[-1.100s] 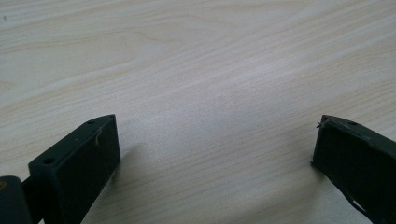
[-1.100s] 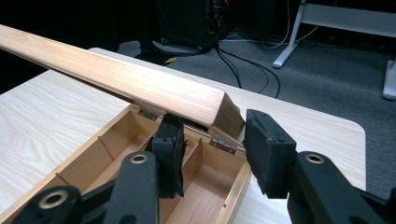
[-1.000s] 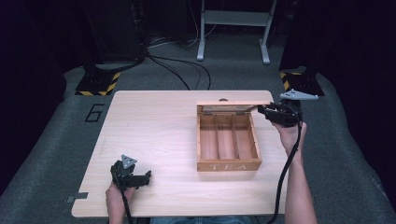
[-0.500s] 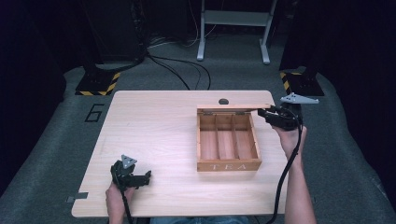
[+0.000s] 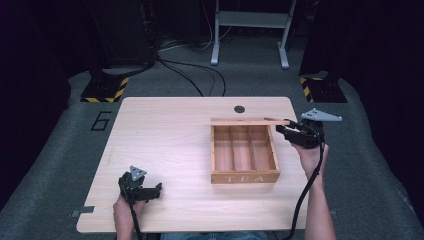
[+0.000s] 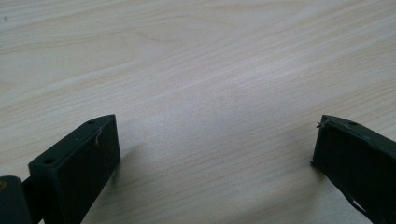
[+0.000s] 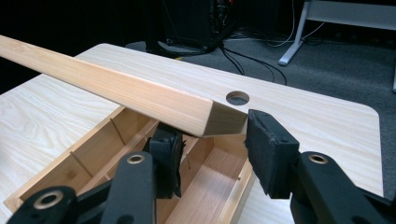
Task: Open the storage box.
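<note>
Both grippers, left gripper (image 5: 159, 188) and right gripper (image 5: 280, 130), are black with grey three-cornered top plates and trailing black cables. The right gripper's arms carry brass-coloured rivets and rough, perhaps foam-faced, pads (image 7: 268, 151). Both forearms are bare.

Smooth matt wooden tea box (image 5: 244, 176), pale wood-grain table (image 5: 165, 140)

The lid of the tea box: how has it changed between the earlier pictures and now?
The lid, gripped at its corner by the right hand-held gripper, now stands lower over the tea box than a second ago, and that gripper has sunk a little with it. The left hand-held gripper stayed open at the table's near edge; the box kept its place.
</note>
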Tool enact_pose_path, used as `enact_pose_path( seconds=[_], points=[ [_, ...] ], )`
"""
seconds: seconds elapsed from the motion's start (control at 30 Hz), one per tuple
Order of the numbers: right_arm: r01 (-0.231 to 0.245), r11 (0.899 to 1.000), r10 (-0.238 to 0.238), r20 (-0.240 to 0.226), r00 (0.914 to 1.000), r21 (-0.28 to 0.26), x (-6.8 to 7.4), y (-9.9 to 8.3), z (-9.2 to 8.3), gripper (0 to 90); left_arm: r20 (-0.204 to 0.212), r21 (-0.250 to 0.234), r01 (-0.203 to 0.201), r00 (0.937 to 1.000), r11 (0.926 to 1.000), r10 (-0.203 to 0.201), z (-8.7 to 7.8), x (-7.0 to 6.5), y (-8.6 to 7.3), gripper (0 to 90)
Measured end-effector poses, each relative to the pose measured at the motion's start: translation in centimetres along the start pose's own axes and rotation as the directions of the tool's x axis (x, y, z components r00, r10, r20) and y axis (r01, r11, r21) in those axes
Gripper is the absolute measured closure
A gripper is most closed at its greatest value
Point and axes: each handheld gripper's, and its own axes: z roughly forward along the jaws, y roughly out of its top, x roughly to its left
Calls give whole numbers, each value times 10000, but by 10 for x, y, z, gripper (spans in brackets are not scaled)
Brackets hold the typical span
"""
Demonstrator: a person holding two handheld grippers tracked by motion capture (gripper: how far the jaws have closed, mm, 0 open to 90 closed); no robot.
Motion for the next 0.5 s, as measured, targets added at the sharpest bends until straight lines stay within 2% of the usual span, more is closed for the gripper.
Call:
enact_pose_path(
  seconds=[0.5],
  points=[
    [-116, 9999, 116, -74, 9999, -20, 9, -39, -7, 558, 17, 7, 10, 10000, 10000, -10, 0, 0, 0, 4]
  ],
)
